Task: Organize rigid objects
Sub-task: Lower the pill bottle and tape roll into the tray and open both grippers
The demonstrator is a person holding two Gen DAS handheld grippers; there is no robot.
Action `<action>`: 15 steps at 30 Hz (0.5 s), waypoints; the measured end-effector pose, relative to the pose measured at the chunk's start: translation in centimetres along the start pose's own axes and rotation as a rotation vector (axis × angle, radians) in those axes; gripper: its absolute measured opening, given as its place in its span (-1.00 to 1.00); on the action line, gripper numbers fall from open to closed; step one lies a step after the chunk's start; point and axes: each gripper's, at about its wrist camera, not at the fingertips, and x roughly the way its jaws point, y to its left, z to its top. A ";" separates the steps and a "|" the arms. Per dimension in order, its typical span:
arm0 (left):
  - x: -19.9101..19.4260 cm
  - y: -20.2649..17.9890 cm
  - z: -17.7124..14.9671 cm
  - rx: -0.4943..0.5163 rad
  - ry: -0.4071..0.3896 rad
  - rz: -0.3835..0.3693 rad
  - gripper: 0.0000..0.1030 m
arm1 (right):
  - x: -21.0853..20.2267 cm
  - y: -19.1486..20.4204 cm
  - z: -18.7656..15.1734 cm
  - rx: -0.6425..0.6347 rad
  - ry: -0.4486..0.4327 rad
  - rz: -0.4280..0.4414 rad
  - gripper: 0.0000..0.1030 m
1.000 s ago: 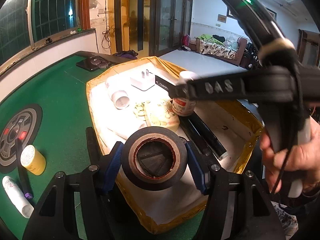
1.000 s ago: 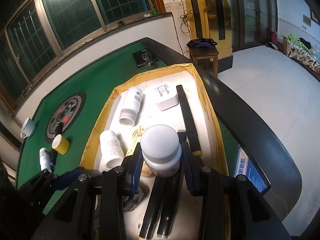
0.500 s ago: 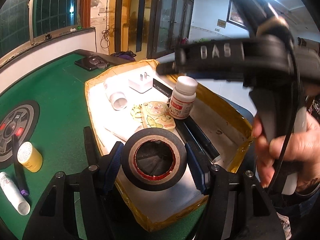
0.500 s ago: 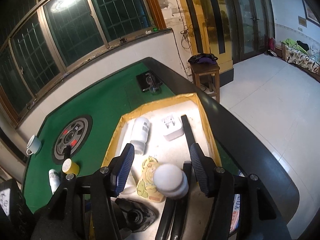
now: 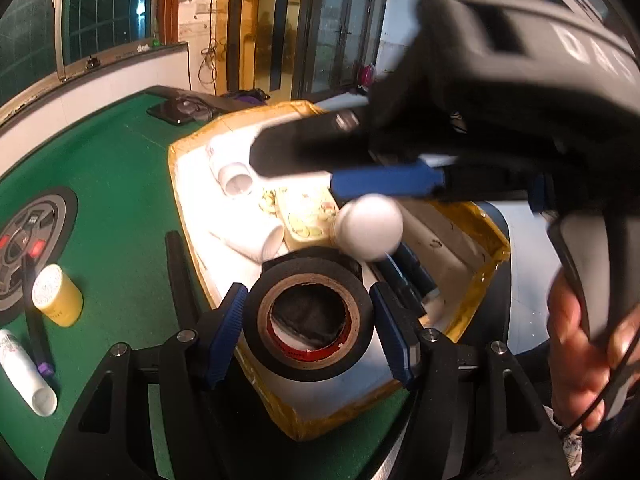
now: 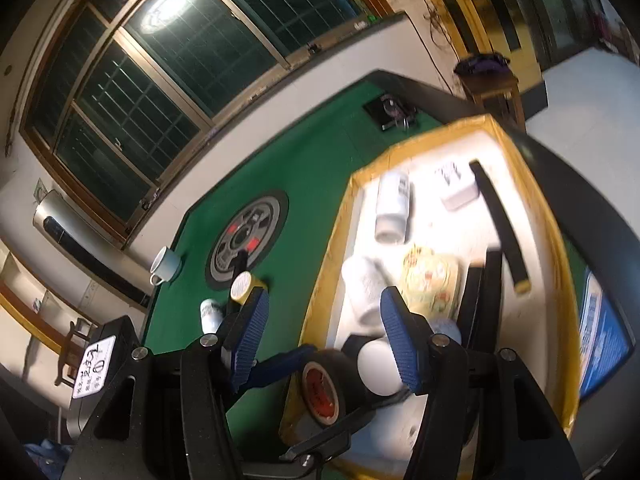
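A black tape roll (image 5: 308, 320) sits between the blue pads of my left gripper (image 5: 308, 322), which is shut on it just above the near end of the yellow-rimmed white tray (image 5: 486, 276). The same tape roll (image 6: 324, 388) shows low in the right wrist view. A white-capped bottle (image 5: 368, 228) stands upright in the tray behind the tape. My right gripper (image 6: 324, 336) is open with nothing between its pads, turned toward the tray's left rim (image 6: 340, 216). The bottle's cap (image 6: 374, 364) peeks out beside its right finger. The right gripper's body fills the upper right of the left wrist view.
In the tray lie two white bottles (image 6: 392, 208), a white plug (image 6: 458, 192), black sticks (image 6: 500, 220) and a flowered packet (image 6: 432, 280). On the green table stand a yellow bottle (image 5: 56, 296), a white tube (image 5: 28, 372), a cup (image 6: 166, 264) and a round panel (image 6: 246, 236).
My right gripper opened and let go of the white-capped bottle, which now stands in the tray; the gripper then rose and swung left. The left gripper stayed still with the tape.
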 end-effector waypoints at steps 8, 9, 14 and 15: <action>-0.6 0.5 -0.1 -0.040 0.039 -0.083 0.24 | -1.8 -1.0 -2.1 0.074 -0.029 0.025 0.03; -0.7 0.7 -0.1 -0.049 0.034 -0.085 0.25 | -2.2 -0.9 -2.1 0.066 -0.044 0.012 0.04; -2.0 1.9 0.0 -0.090 -0.005 -0.083 0.26 | -4.1 -0.3 -2.3 0.039 -0.118 -0.046 0.04; -2.5 2.2 0.0 -0.105 -0.022 -0.082 0.26 | -4.4 -0.1 -2.2 0.033 -0.127 -0.055 0.04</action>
